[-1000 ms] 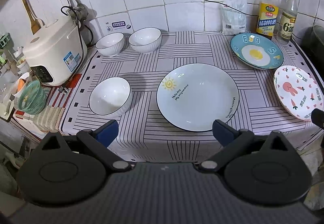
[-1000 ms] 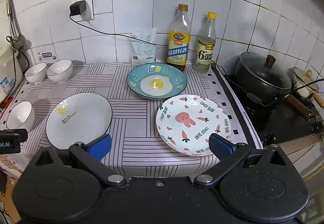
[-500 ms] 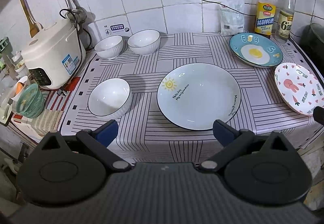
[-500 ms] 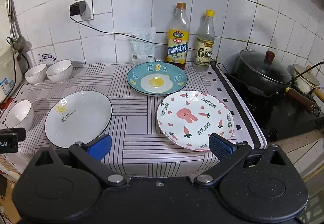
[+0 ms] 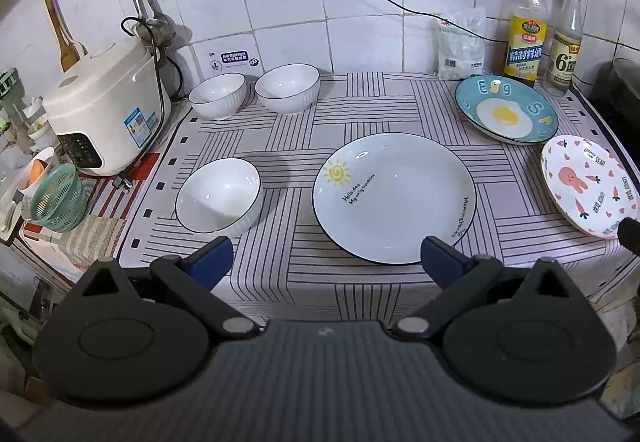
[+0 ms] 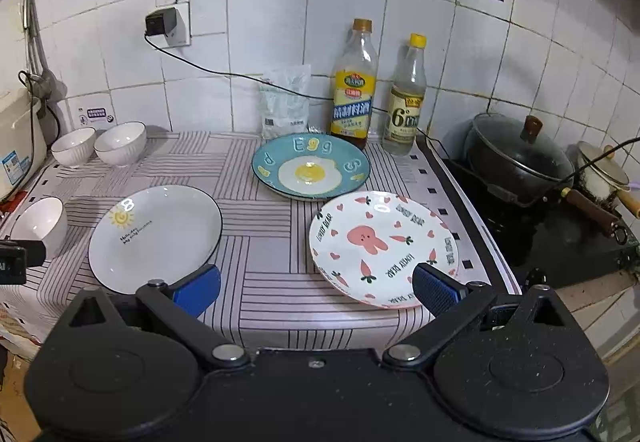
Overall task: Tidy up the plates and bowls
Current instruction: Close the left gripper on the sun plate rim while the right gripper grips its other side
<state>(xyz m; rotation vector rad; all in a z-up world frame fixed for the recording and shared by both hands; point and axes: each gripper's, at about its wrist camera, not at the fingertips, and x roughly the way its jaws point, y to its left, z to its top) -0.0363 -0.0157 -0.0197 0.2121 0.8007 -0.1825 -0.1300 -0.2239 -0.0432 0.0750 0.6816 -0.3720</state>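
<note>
A large white sun plate (image 5: 394, 196) (image 6: 154, 236) lies mid-counter. A blue egg plate (image 5: 506, 114) (image 6: 310, 166) sits at the back right, and a pink rabbit plate (image 5: 586, 184) (image 6: 382, 246) lies near the right front edge. One white bowl (image 5: 218, 194) (image 6: 40, 226) stands front left; two more bowls (image 5: 218, 94) (image 5: 288, 86) stand at the back left. My left gripper (image 5: 326, 260) is open and empty, above the front edge before the sun plate. My right gripper (image 6: 316, 288) is open and empty, its right finger over the rabbit plate's near rim.
A rice cooker (image 5: 104, 110) stands at the left with a green basket (image 5: 56, 198) beside it. Two bottles (image 6: 354, 86) (image 6: 406, 98) and a bag (image 6: 286, 102) line the back wall. A black pot (image 6: 516, 154) sits on the stove at the right. A cable runs along the wall.
Both grippers have shifted slightly; the scene has slid a little in each view. Both stay open and empty. No dish has moved.
</note>
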